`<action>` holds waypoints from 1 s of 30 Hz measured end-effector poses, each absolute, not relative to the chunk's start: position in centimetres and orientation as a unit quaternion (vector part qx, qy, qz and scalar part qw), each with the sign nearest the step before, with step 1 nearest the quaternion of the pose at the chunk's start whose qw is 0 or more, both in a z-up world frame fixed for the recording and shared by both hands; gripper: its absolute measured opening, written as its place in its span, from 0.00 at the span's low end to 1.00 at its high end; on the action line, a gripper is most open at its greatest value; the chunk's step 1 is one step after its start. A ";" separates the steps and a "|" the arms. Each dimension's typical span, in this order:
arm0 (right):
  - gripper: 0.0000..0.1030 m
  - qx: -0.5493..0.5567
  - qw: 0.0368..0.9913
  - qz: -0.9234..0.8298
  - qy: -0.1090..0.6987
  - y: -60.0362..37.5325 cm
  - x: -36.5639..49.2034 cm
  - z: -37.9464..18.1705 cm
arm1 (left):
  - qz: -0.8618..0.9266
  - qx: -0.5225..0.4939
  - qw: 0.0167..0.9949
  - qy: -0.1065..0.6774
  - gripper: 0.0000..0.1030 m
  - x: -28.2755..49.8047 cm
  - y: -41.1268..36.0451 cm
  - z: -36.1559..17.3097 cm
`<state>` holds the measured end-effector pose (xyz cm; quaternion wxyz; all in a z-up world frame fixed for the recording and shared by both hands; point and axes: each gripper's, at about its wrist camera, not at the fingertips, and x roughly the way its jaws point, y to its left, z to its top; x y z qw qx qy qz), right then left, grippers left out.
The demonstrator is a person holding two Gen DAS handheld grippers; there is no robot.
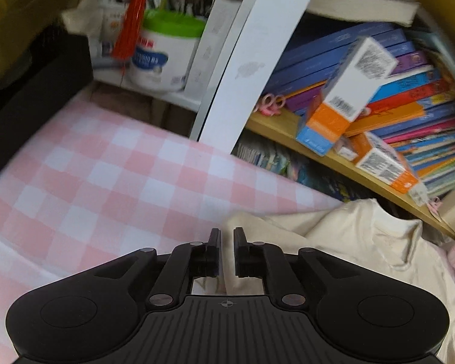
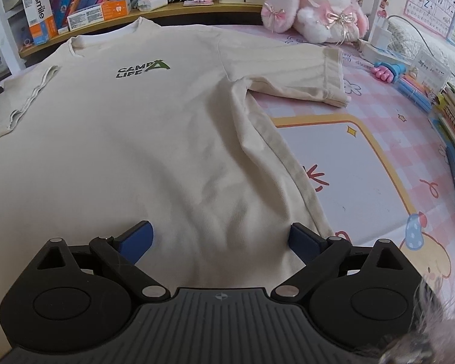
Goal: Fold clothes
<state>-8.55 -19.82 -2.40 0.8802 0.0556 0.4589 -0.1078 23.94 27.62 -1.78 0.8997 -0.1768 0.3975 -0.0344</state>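
Note:
A cream T-shirt (image 2: 142, 139) with a green "CAMP LIFE" print lies face up and spread on the pink checked desk mat (image 2: 376, 112). Its left sleeve is folded in over the body. My right gripper (image 2: 221, 239) is wide open, low over the shirt's hem, with a blue-padded finger on each side. In the left wrist view my left gripper (image 1: 227, 236) has its jaws nearly closed, with cream cloth of the shirt (image 1: 364, 242) between them at the sleeve side. That view is blurred.
A wooden shelf (image 2: 179, 9) with books and boxes runs along the back. A pink plush rabbit (image 2: 315, 9) sits at the back right. Pens and notebooks (image 2: 452, 115) line the right edge. A white tub with a green lid (image 1: 163, 51) stands at the far left.

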 end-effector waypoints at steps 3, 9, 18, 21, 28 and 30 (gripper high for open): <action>0.94 0.057 0.881 -0.110 0.456 -19.8 -8.7 -2.4 | -0.043 -0.150 0.909 0.385 0.21 21.1 27.6 -0.7; 0.95 0.059 0.883 -0.115 0.451 -19.6 -8.9 -2.5 | -0.081 -0.105 0.917 0.377 0.48 12.8 25.4 0.3; 0.93 0.052 0.886 -0.131 0.443 -17.5 -9.8 -1.1 | -0.088 -0.049 0.915 0.392 0.78 1.3 19.1 0.8; 0.93 0.072 0.892 -0.134 0.426 -16.8 -11.1 0.1 | -0.085 -0.050 0.913 0.395 0.84 -1.3 17.3 0.9; 0.93 0.086 0.899 -0.160 0.398 -16.1 -13.8 2.1 | -0.100 -0.034 0.910 0.400 0.86 -2.4 15.2 0.8; 0.93 0.084 0.900 -0.164 0.394 -16.3 -14.0 2.3 | -0.093 -0.041 0.909 0.404 0.86 -2.6 15.1 0.6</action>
